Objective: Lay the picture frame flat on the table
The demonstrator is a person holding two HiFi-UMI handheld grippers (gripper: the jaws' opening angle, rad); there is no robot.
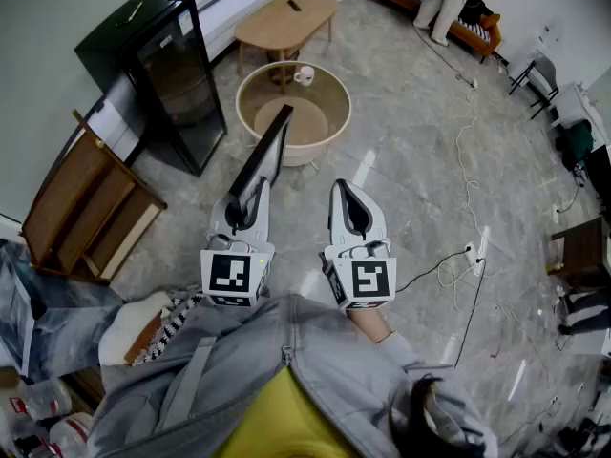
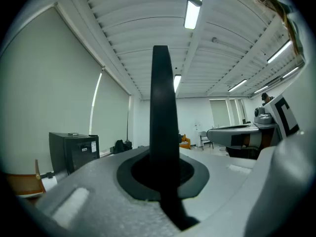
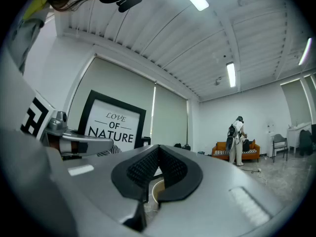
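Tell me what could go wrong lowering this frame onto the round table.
The left gripper pinches the picture frame by one edge only; it may pivot or slip. The white mug stands on the round table; the frame could knock it. The right gripper is shut and empty, giving no support.
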